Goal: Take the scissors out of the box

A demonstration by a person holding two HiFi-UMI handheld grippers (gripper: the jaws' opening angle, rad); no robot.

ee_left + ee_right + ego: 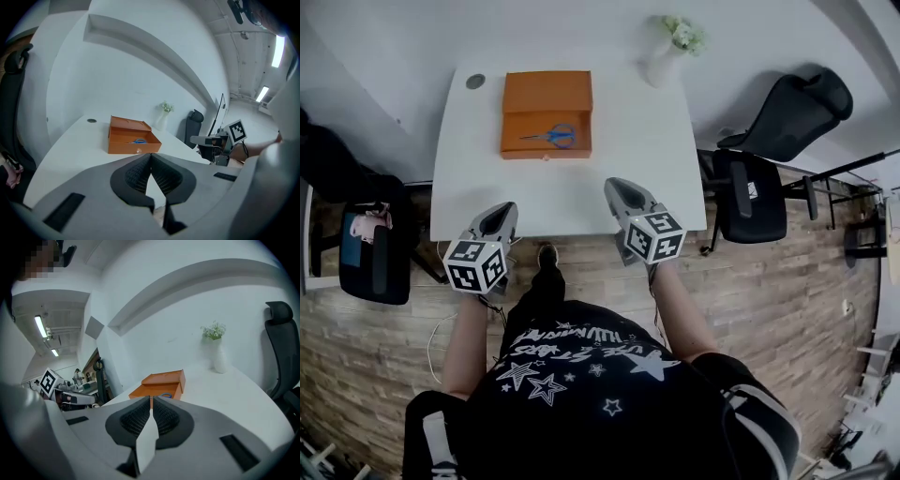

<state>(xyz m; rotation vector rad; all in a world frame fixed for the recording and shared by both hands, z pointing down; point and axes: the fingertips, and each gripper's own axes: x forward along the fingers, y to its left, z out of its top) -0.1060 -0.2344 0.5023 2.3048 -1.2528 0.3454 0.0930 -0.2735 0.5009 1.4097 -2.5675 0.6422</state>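
Note:
An orange box (546, 114) sits open on the far half of the white table (581, 192), its lid laid back. Blue-handled scissors (551, 137) lie flat in its tray. The left gripper view shows the box (133, 140) and scissors (138, 141) ahead, as does the right gripper view with its box (159, 385) and scissors (165, 395). My left gripper (501, 212) hangs over the table's near edge, shut and empty, its tips (151, 154) meeting. My right gripper (619, 187) is a little further in over the table, also shut and empty (151, 398). Both are well short of the box.
A white vase with flowers (667, 56) stands at the table's far right corner. A round grommet (475, 82) sits at the far left. Black office chairs (750, 192) stand to the right, and another chair (375, 248) to the left. The floor is wood.

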